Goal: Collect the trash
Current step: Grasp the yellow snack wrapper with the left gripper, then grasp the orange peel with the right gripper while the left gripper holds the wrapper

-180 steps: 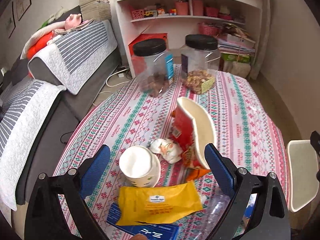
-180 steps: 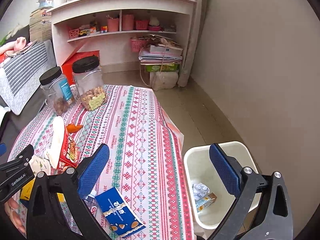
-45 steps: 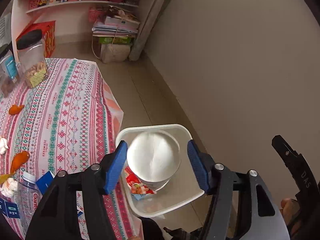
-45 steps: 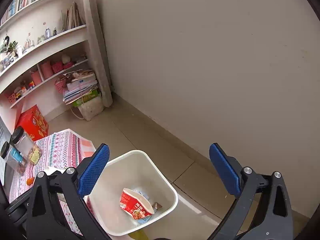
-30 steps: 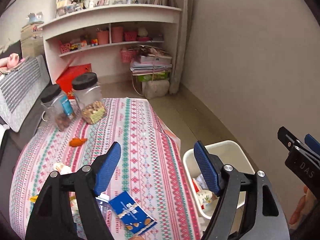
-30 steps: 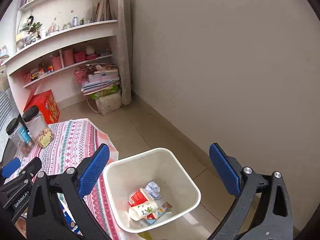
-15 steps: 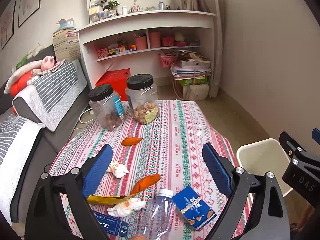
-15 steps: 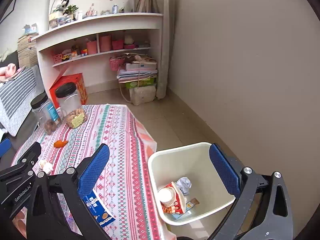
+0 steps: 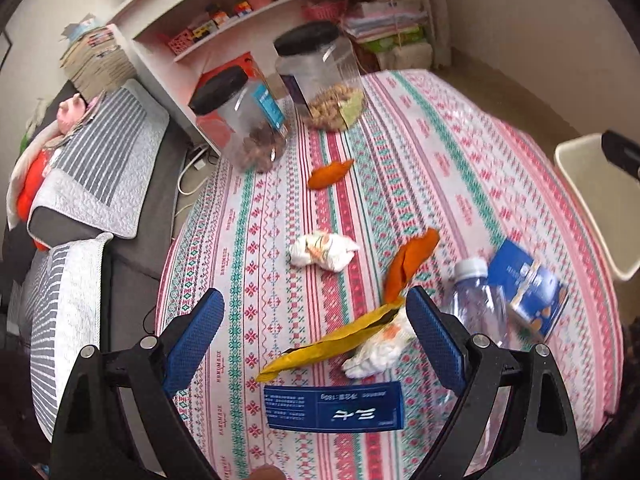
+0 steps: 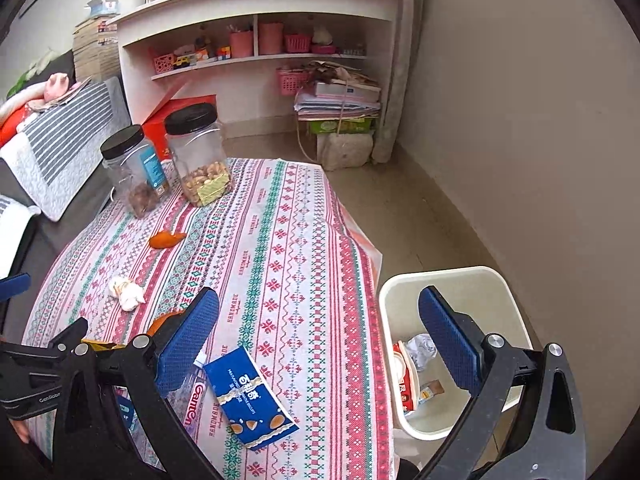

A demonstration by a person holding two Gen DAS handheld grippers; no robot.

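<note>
Your left claw point(image 9: 316, 336), spread wide and empty, hovers above the trash: a clear bottle point(image 9: 478, 308) just outside its right finger, a yellow wrapper point(image 9: 332, 348) between its fingers, and crumpled tissue point(image 9: 322, 250) ahead; your right claw point(image 10: 320, 340) is equally wide.

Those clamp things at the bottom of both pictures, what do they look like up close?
Each is a black plastic frame of two angled struts with triangular cut-outs and silver bolts at the joints. The left gripper and the right gripper each carry two fingers faced with flat, textured blue pads. White lettering, partly readable as "GenRobo", marks the left one's side in the right wrist view. No cables or sleeves show.
</note>
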